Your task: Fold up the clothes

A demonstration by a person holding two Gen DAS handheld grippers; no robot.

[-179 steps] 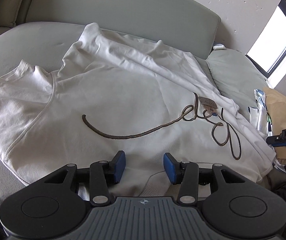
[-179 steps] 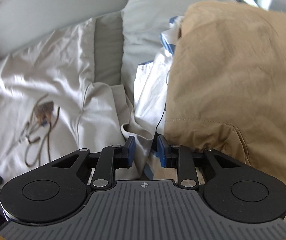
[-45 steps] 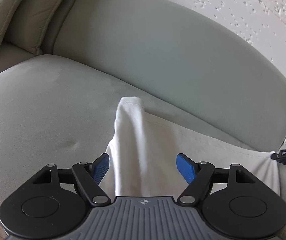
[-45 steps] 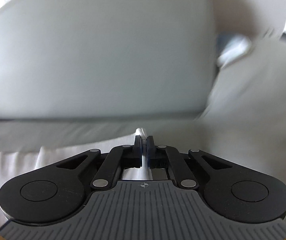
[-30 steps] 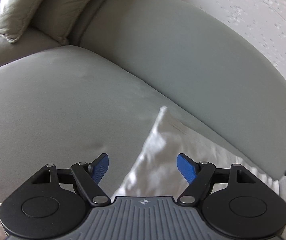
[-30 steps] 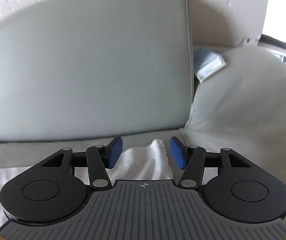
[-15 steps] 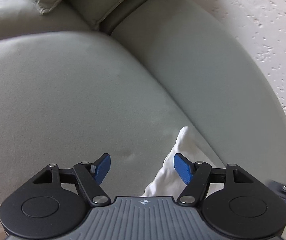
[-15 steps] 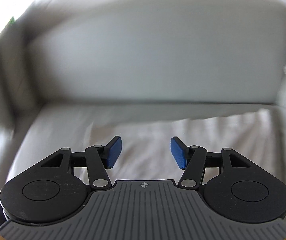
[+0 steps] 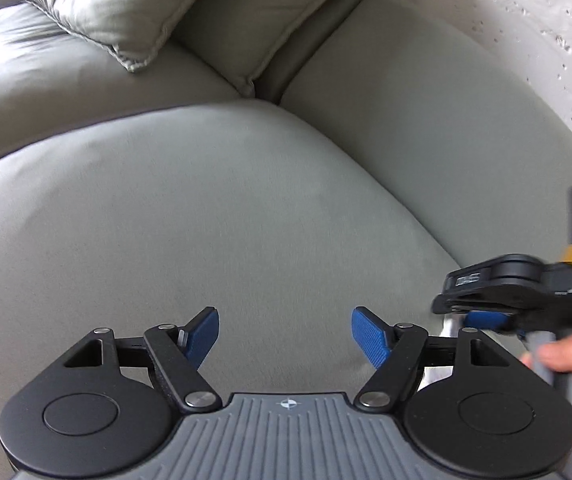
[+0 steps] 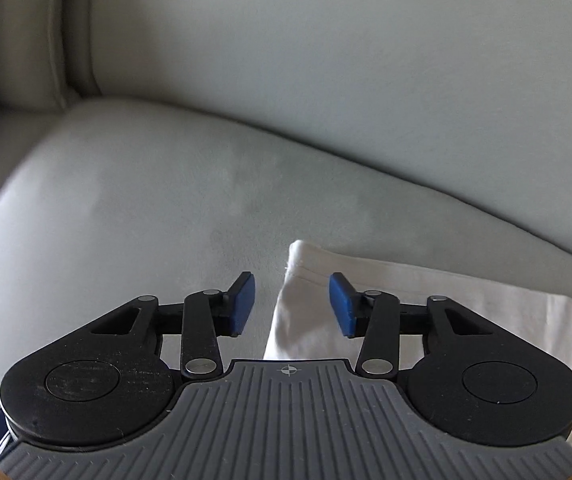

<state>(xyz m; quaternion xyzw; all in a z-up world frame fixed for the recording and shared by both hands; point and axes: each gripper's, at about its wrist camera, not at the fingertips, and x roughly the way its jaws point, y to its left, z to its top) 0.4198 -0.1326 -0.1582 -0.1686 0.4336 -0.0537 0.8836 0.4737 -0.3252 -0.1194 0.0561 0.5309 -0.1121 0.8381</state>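
The white garment (image 10: pixel 466 308) lies flat on the grey sofa seat (image 10: pixel 166 208), its left corner pointing toward the backrest. In the right wrist view my right gripper (image 10: pixel 291 304) hovers over that corner. Its jaws are closing with the corner between them, and the blue pads (image 10: pixel 340 300) stand clear of the cloth. In the left wrist view my left gripper (image 9: pixel 284 328) is open over bare seat cushion (image 9: pixel 206 208) with nothing between its fingers. The right gripper (image 9: pixel 478 316) shows at that view's right edge, held by a hand (image 9: pixel 566 360), with a sliver of white cloth (image 9: pixel 450 326) below it.
The sofa backrest (image 10: pixel 326 60) rises just behind the garment. A loose grey pillow (image 9: pixel 118 4) leans at the back left, above a neighbouring seat cushion (image 9: pixel 46 76). A speckled white wall (image 9: pixel 546 20) stands behind the sofa.
The right gripper swept left along the garment to its left corner, and its jaws narrowed. The left gripper slid left off the cloth onto bare cushion; the right gripper came into its view.
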